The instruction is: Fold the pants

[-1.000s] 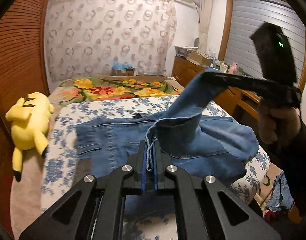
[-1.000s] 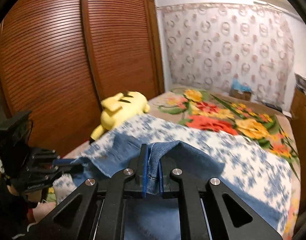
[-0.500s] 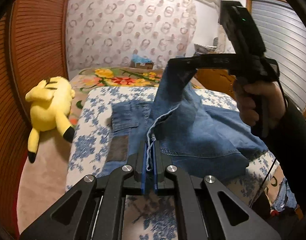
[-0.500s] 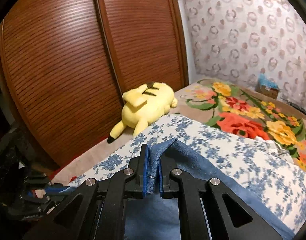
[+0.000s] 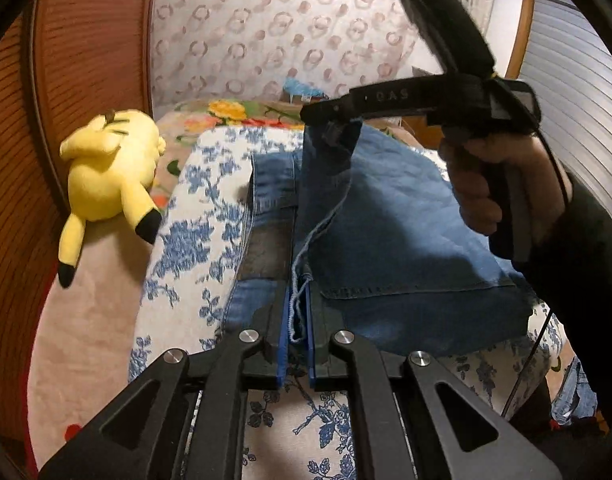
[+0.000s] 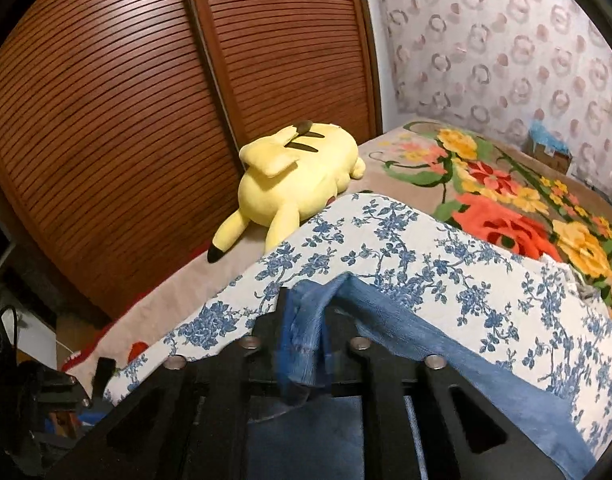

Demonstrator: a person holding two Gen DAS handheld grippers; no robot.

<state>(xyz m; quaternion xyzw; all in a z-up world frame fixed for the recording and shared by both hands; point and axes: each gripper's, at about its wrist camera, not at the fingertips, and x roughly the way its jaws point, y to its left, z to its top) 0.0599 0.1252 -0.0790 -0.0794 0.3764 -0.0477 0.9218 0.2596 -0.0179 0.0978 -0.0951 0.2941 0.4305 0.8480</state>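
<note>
The left gripper (image 5: 297, 334) is pinching the hem of the blue pants (image 5: 389, 232) low in the frame. The right gripper (image 6: 304, 354) is pinching another corner, lifted over the bed (image 6: 385, 240). They are folding one half across. Next, I think, both corners need laying down flat. The waistband is hidden underneath.

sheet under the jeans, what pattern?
White sheet with blue floral print; clearest in the right wrist view.

"DAS" on right hand-held gripper (image 5: 337, 126)
</note>
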